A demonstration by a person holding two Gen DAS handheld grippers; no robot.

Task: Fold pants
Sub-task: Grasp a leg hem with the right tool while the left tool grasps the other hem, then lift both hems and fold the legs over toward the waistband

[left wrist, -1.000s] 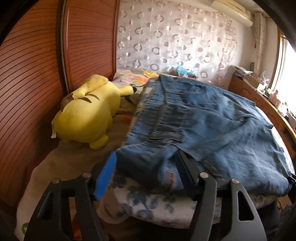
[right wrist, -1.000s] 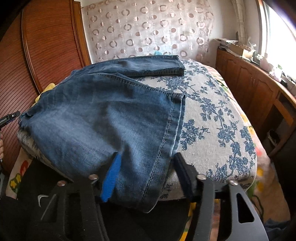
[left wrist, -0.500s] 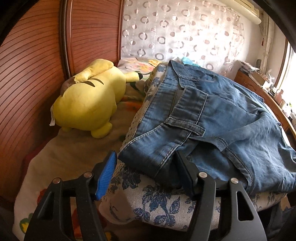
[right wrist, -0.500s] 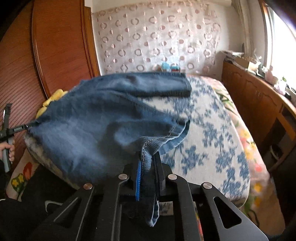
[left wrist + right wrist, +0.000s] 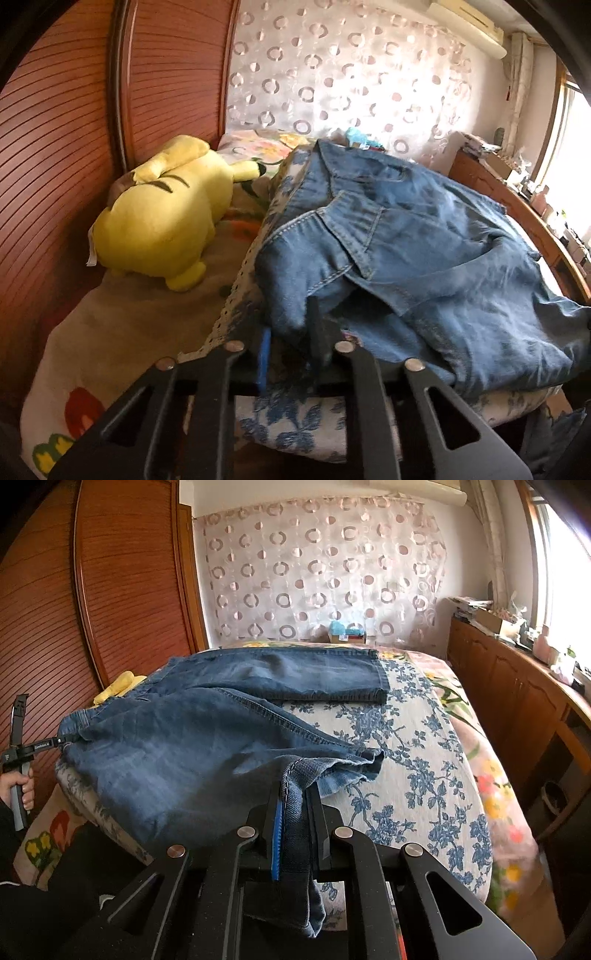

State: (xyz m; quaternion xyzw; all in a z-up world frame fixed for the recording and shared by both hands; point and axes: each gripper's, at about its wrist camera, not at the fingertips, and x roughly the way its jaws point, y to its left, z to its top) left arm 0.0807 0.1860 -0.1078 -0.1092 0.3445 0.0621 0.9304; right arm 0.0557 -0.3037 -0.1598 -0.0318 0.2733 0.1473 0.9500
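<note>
Blue denim pants lie spread on a blue-flowered bed cover. In the left wrist view my left gripper is closing, and its jaws pinch the near waist corner of the pants. The right wrist view shows that same gripper at the far left, holding the waistband, with a hand on its handle. My right gripper is shut on the hem of the near pant leg, raised a little off the cover. The other leg lies flat across the back.
A yellow plush toy lies left of the pants beside a slatted wooden wardrobe. A wooden cabinet with clutter on top runs along the right under the window. A circle-patterned curtain hangs behind the bed.
Both grippers went from open around the denim to pinching it: the right on the leg hem first, then the left on the waist corner. The right has lifted the hem slightly.
</note>
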